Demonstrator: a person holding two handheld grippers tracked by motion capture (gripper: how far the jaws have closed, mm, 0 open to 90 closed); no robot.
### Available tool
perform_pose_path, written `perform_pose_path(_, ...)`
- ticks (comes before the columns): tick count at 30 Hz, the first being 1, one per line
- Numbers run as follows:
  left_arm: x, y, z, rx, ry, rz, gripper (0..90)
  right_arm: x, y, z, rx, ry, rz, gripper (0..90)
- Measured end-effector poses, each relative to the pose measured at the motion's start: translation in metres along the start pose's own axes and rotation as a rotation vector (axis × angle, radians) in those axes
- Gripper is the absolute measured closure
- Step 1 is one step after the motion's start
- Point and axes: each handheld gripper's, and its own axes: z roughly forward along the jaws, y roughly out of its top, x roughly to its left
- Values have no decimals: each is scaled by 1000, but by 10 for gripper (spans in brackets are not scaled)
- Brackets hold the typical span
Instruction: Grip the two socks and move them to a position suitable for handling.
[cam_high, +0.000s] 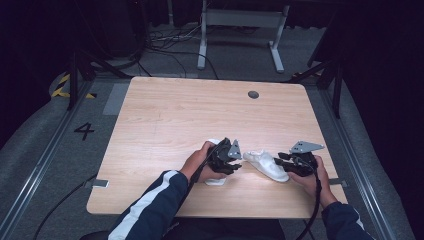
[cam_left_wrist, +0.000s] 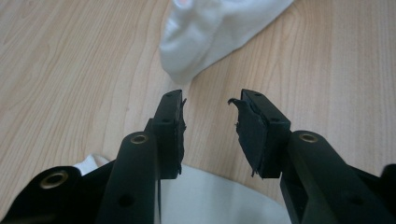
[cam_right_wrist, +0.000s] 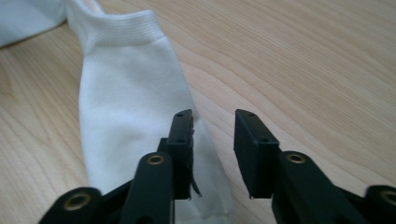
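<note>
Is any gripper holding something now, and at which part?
Nothing is held. The left gripper and right gripper are both open over the wooden table, near the white fabric sock.

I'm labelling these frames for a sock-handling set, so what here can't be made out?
- Second white cloth, high view: the left hand-held gripper and hand cover most of it, so whether it is a sock is unclear.
- The same cloth, left gripper view: cut off by the bottom edge and the jaws.
- White sock, right gripper view: its near end runs under the right hand-held gripper.
- Dark spot on the table: too small to identify.
</note>
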Motion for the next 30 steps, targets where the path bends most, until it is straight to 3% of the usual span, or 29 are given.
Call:
perform_pose_path(2,0,-4,-7,3,0,5,594,-2,-1,-3,2,-32,-2,601)
perform_pose_path(4,-2,-10,-17,-3,9,-6,583,-4,-3,-10,-20,-35,5,603)
perform_pose_path(8,-4,-28,-35,-9,31,-26,563,-2,-6,-12,-24,15,-19,618)
perform_pose_path(13,-5,-53,-53,-32,66,-73,513,14,-10,1,51,86,-106,629)
perform_pose_path(15,-5,-64,-57,-29,73,-91,509,22,-8,3,55,104,-126,614)
perform_pose_path(19,-5,-83,-53,-30,72,-138,514,35,-5,5,59,139,-140,613)
perform_pose_path(22,-5,-88,-42,13,67,-159,517,44,-3,6,59,152,-146,601)
perform_pose_path(25,-8,-88,-33,6,35,-157,491,49,-3,6,60,149,-165,583)
perform_pose_path(28,-13,-85,-24,26,31,-133,488,47,-5,6,55,157,-140,570)
perform_pose_path(30,-14,-84,-21,7,15,-136,488,47,-5,5,53,158,-132,569)
